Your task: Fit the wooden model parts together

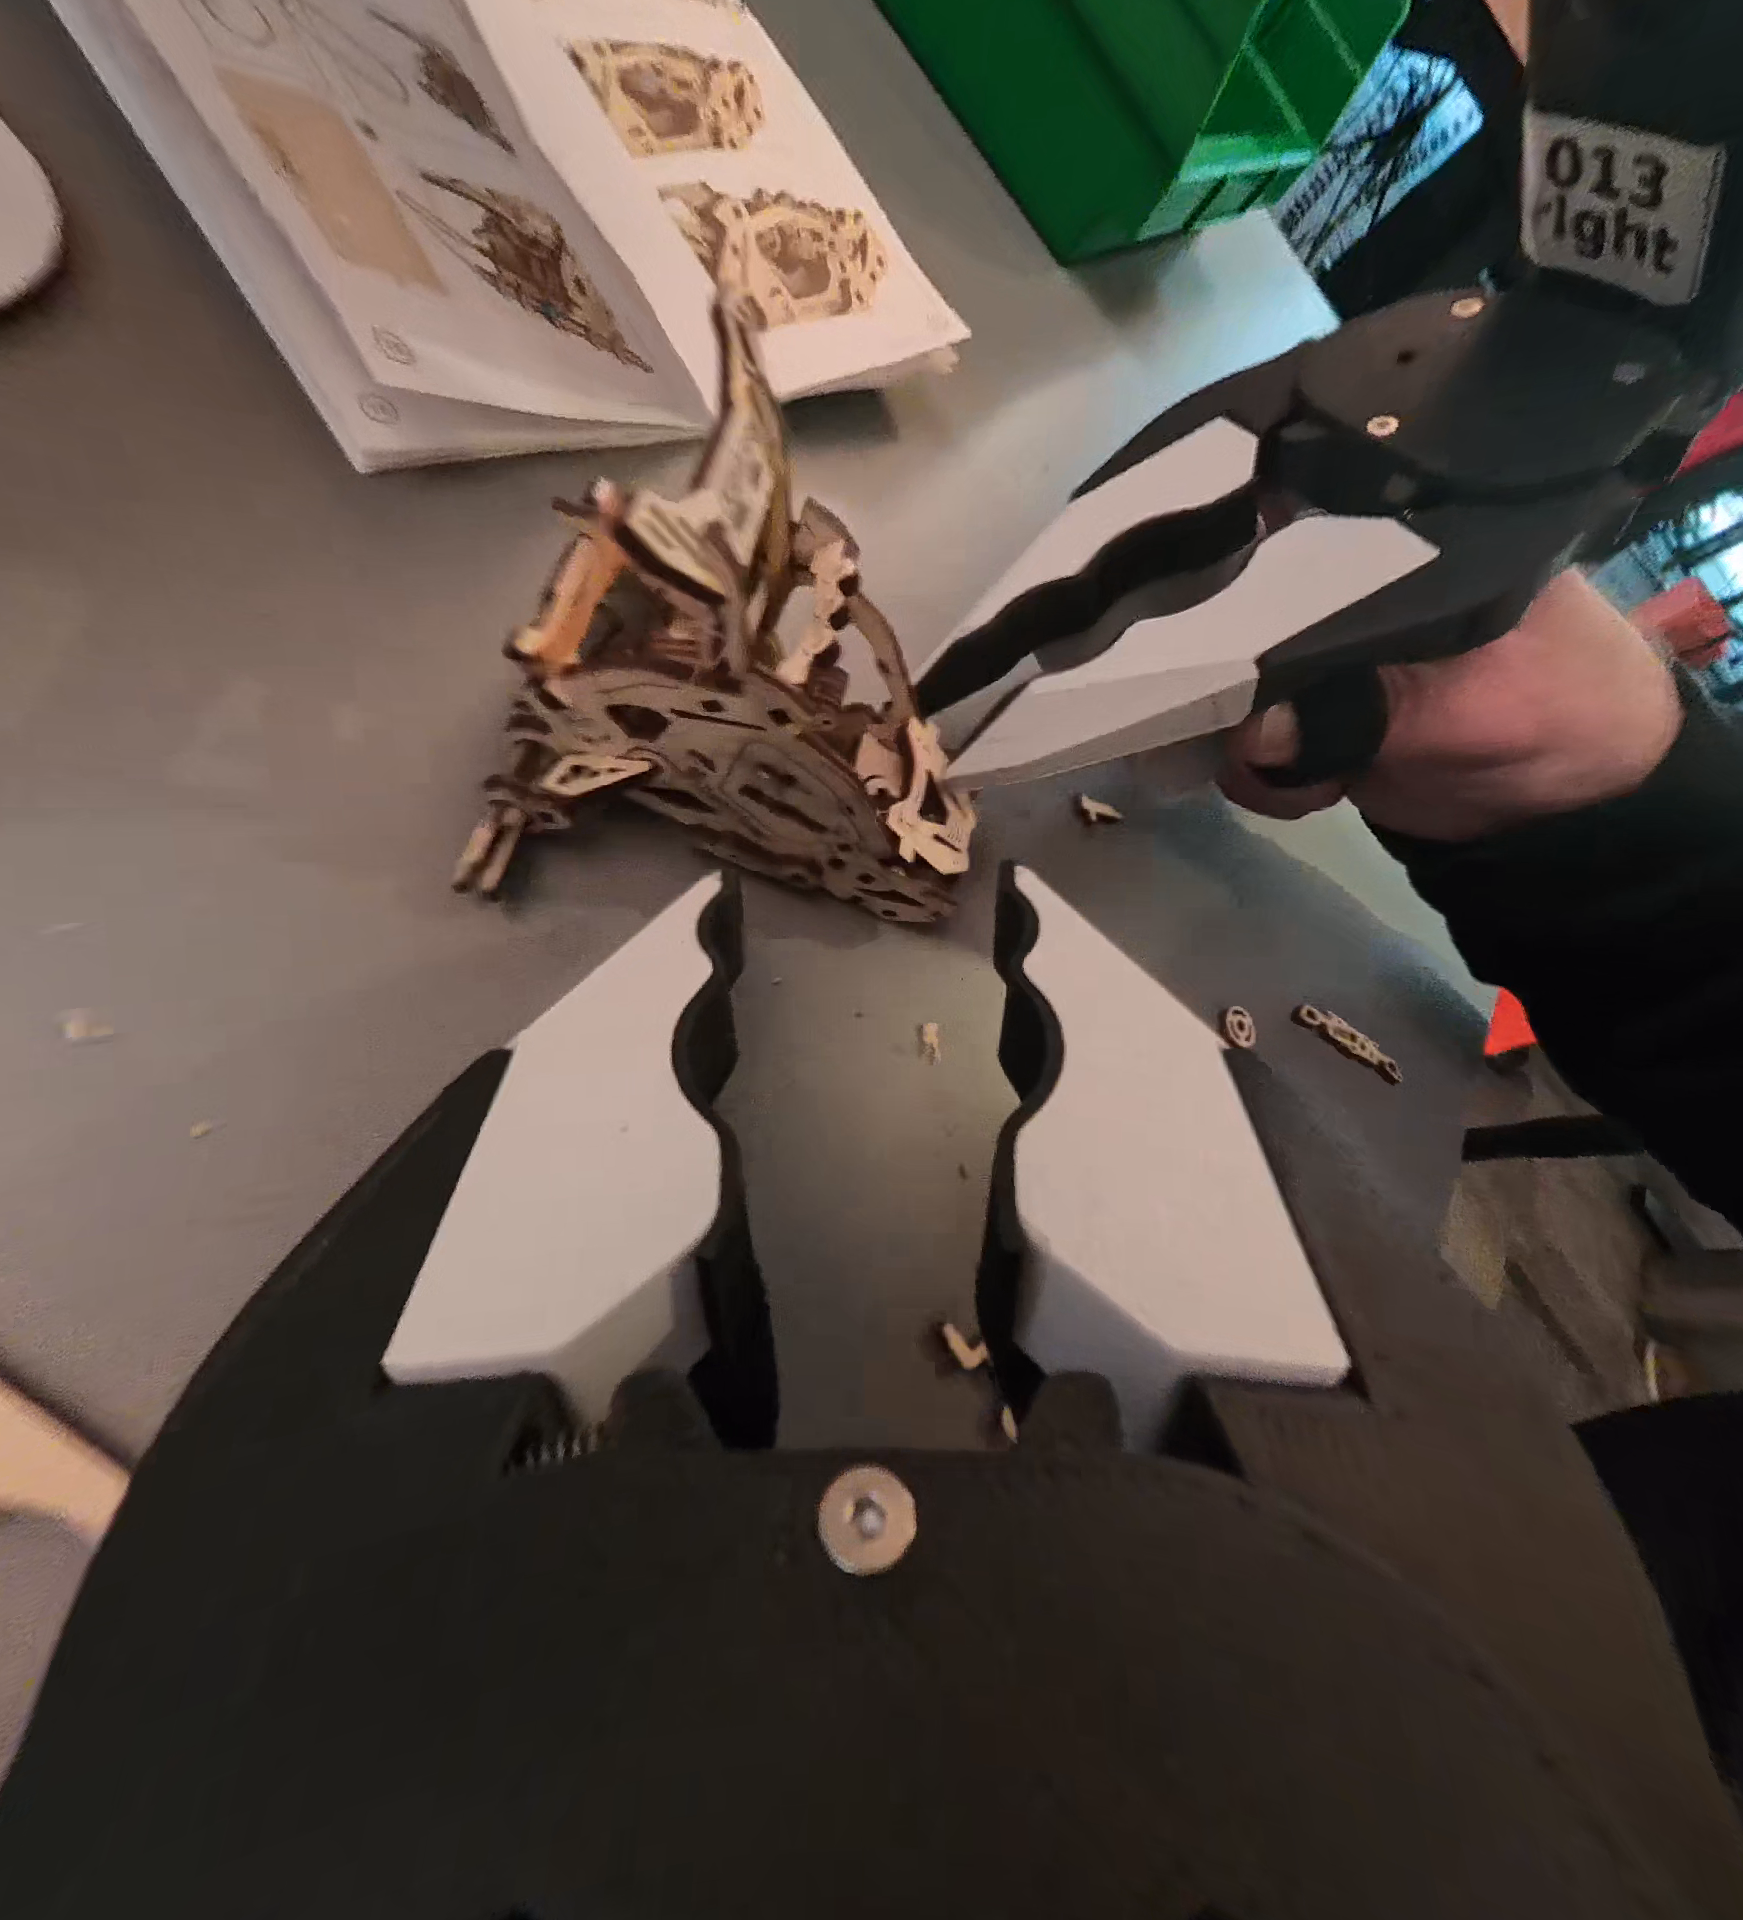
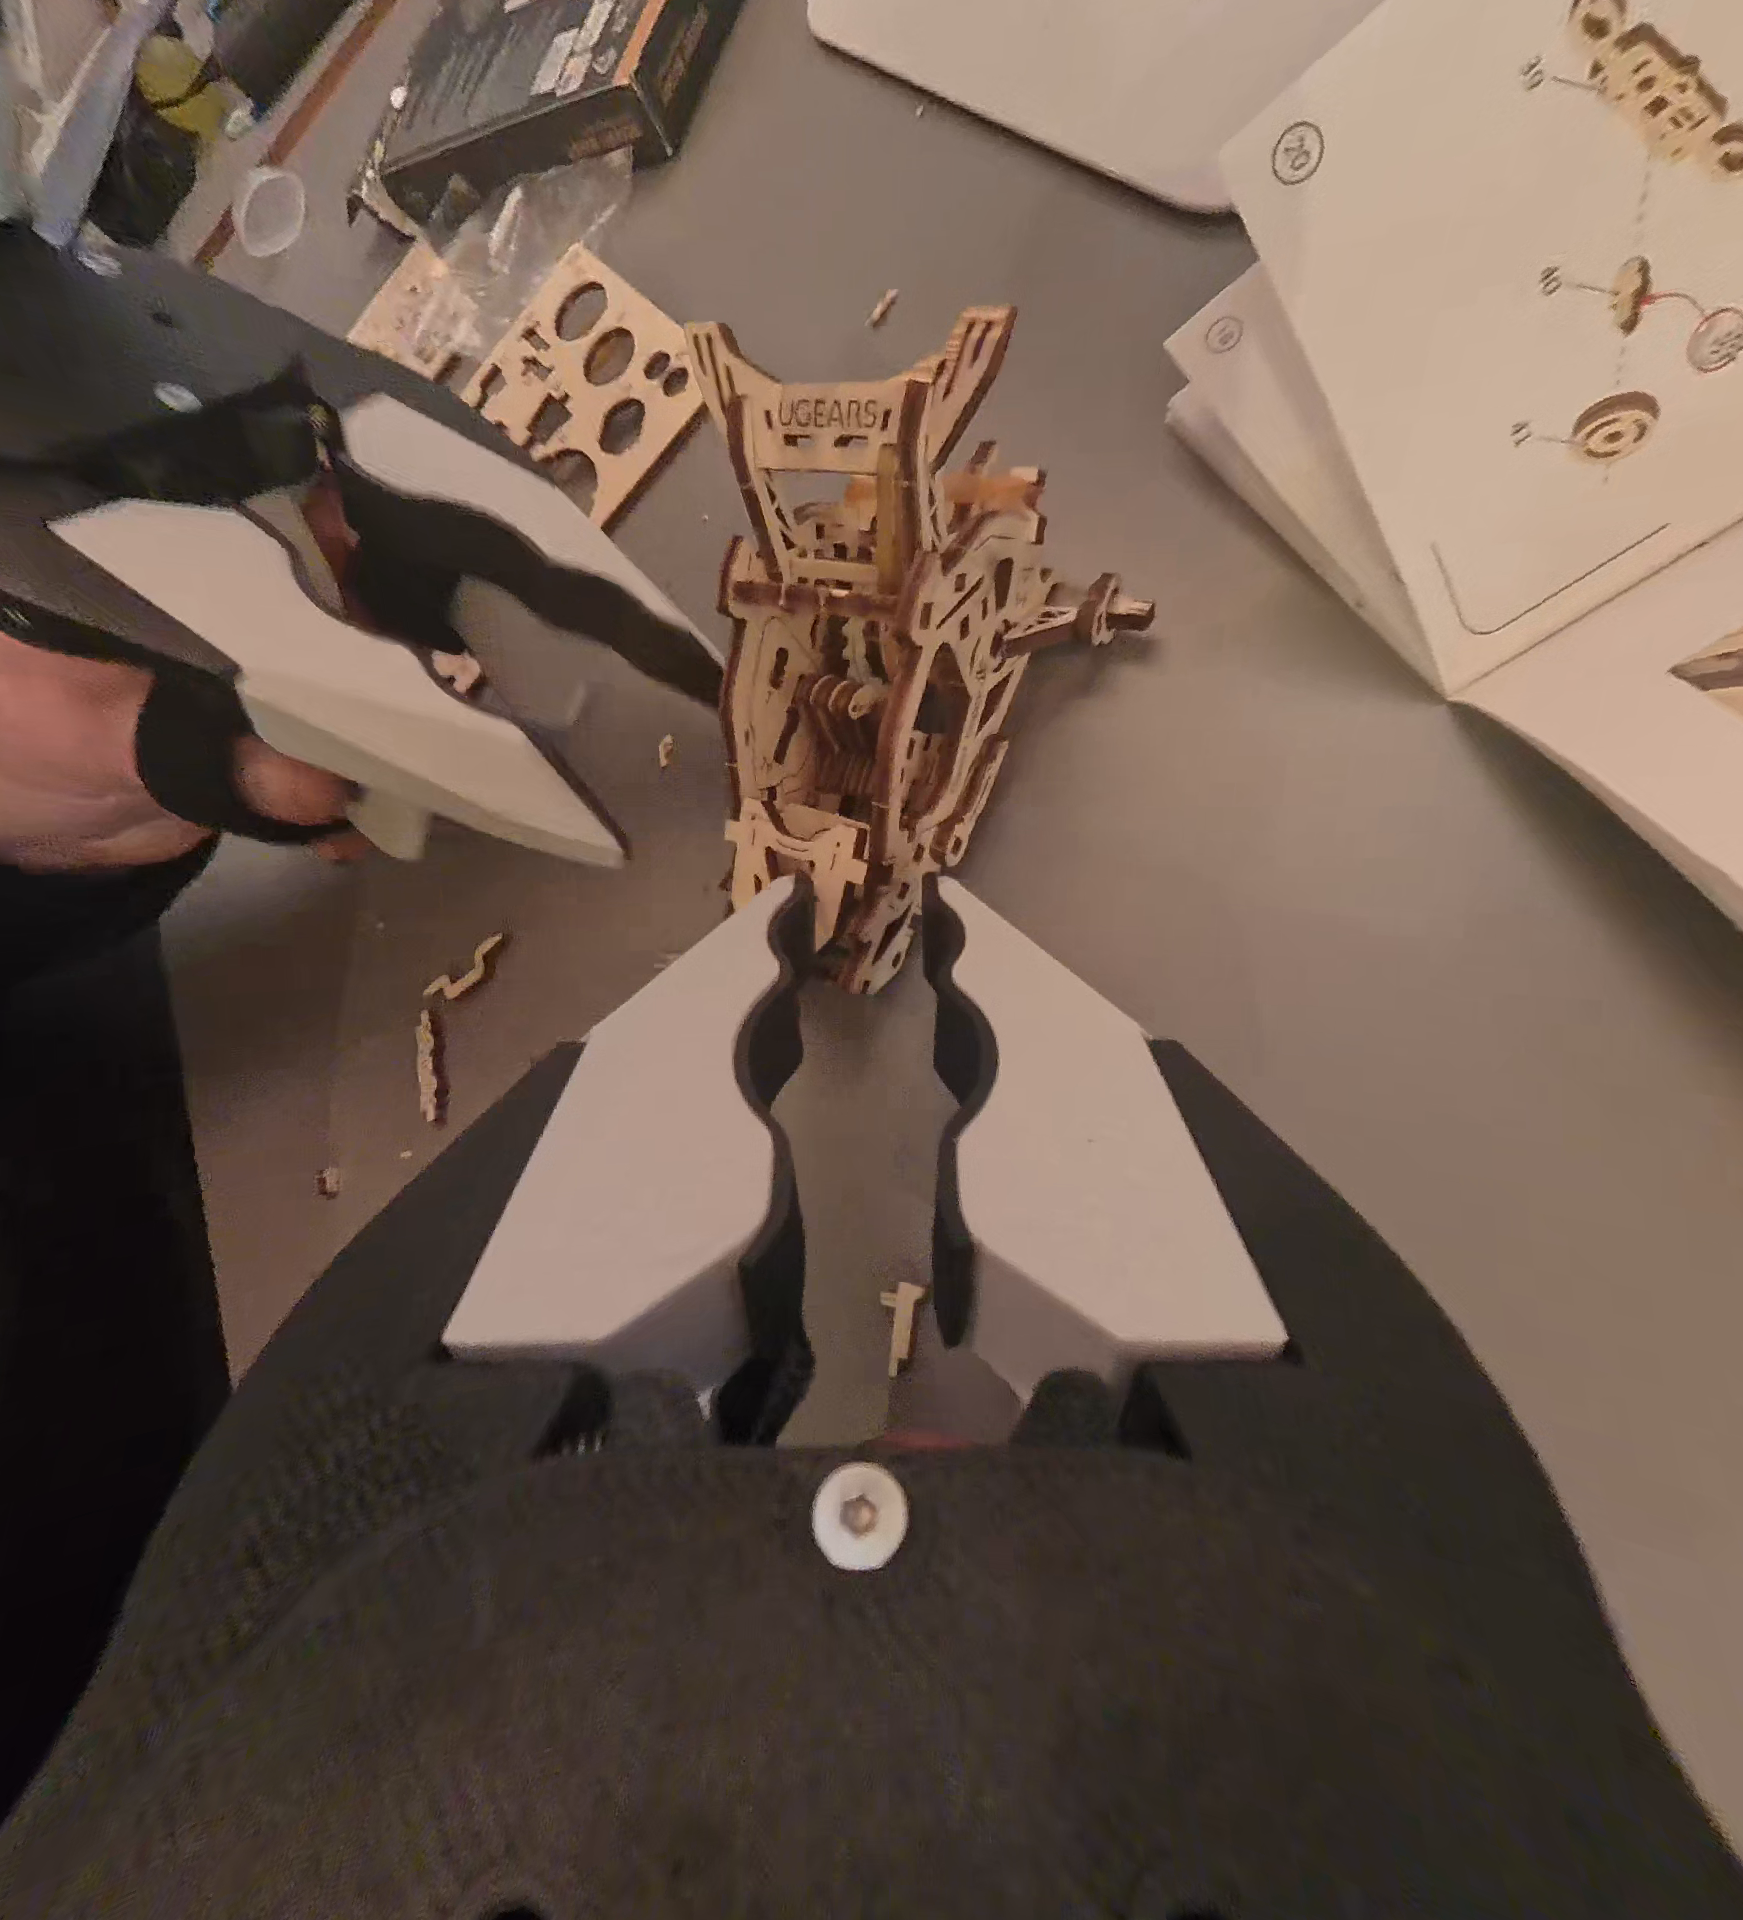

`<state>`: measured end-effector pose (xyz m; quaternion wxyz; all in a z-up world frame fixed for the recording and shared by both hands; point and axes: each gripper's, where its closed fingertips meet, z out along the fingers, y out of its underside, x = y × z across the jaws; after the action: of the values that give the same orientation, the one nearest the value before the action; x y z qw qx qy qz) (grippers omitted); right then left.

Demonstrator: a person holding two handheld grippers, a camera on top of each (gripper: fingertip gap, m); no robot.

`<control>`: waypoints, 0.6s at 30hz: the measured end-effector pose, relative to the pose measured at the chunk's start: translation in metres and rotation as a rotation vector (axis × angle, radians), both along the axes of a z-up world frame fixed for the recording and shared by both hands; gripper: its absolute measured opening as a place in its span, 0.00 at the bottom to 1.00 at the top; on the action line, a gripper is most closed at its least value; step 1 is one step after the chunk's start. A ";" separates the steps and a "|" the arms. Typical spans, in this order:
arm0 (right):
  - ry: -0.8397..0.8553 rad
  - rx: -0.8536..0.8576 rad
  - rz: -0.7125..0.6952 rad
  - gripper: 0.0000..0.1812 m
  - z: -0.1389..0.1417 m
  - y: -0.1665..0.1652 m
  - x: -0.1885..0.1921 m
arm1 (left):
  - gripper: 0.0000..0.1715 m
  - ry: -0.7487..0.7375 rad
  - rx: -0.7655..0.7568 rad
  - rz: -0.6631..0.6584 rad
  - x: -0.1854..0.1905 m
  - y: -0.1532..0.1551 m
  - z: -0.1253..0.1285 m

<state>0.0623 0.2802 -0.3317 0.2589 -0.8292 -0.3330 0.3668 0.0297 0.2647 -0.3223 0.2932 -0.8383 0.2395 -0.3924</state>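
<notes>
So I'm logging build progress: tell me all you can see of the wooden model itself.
The wooden model is pale laser-cut plywood with dark burnt edges, partly built: openwork side plates, small gears inside, a forked frame rising on top, an axle poking out one side. It stands on the grey table. The right gripper has its fingers around the near end; the left gripper is open, apart from it.

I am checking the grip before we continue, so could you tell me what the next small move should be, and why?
Probably close the right gripper on the near end of the wooden model: its fingertips sit either side of that end with a gap showing, while the left gripper is open and holds nothing just short of the model.
</notes>
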 end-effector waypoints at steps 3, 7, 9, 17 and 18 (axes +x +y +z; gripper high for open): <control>0.011 0.009 -0.001 0.07 0.001 0.001 -0.003 | 0.21 0.004 -0.027 -0.015 0.013 0.000 -0.005; 0.036 -0.008 0.004 0.08 0.001 0.002 -0.004 | 0.15 0.010 -0.021 -0.012 0.010 0.005 -0.008; 0.043 -0.018 0.011 0.07 0.001 0.002 -0.004 | 0.12 0.009 -0.024 -0.005 0.007 0.007 -0.009; 0.087 -0.074 0.042 0.08 0.000 0.007 0.002 | 0.12 -0.059 -0.046 -0.009 0.014 0.003 -0.004; 0.097 -0.093 0.060 0.08 0.000 0.004 -0.001 | 0.13 -0.061 -0.057 -0.009 0.015 0.002 -0.005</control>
<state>0.0610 0.2843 -0.3321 0.2249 -0.8112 -0.3272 0.4293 0.0450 0.2670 -0.3278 0.2747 -0.8329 0.2231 -0.4255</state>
